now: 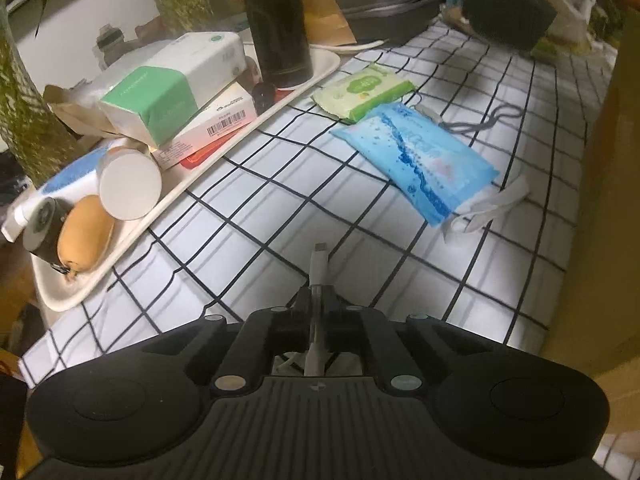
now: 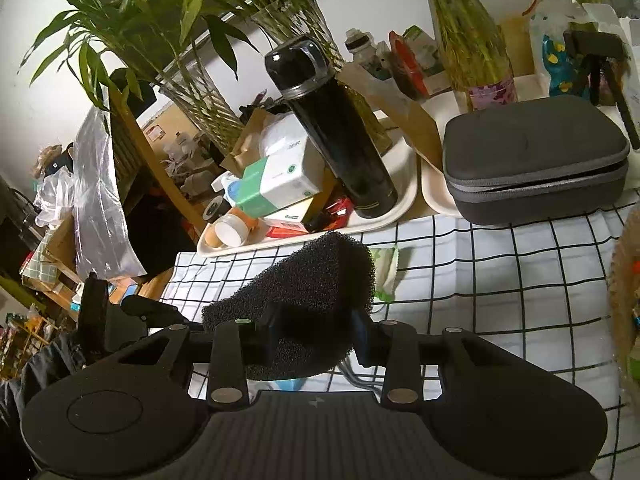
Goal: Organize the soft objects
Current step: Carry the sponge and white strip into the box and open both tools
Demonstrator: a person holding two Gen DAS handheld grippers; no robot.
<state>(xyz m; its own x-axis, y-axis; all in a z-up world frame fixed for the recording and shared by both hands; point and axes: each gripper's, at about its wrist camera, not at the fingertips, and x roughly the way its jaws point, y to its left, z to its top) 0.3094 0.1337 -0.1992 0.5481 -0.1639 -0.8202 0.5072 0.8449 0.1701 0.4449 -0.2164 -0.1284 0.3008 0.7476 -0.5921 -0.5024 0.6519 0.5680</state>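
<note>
— Black foam is seen between the fingers of the right gripper (image 2: 316,336), is it not?

— Yes. A black sponge (image 2: 308,300) is grasped there; both fingers are pressed into its sides and the foam is squeezed, so this claw is clenched on it. The sponge is held above the checked tablecloth (image 2: 500,280), and the gripper is pointed forward and slightly down toward the back of the table.

— What is found ahead of that claw?

— Just beyond the sponge a white tray (image 2: 404,196) is placed, with a black bottle (image 2: 336,136) leaning on it. To the front right a grey zip case (image 2: 536,160) is set. A green wipes pack (image 2: 386,276) is partly hidden behind the sponge.

— And the left gripper (image 1: 318,300)?

— Its fingers are closed on a white cable plug (image 1: 319,264), which is held upright between them and sticks out forward. The gripper is held low over the cloth and tilted down.

— Where are the soft things relative to it?

— A blue wipes pack (image 1: 420,156) is laid flat ahead and to the right, and the green pack is just behind it, nearly touching. On the front left the tray is seen, loaded with a tissue pack (image 1: 172,88), boxes and a white jar (image 1: 130,184).
</note>
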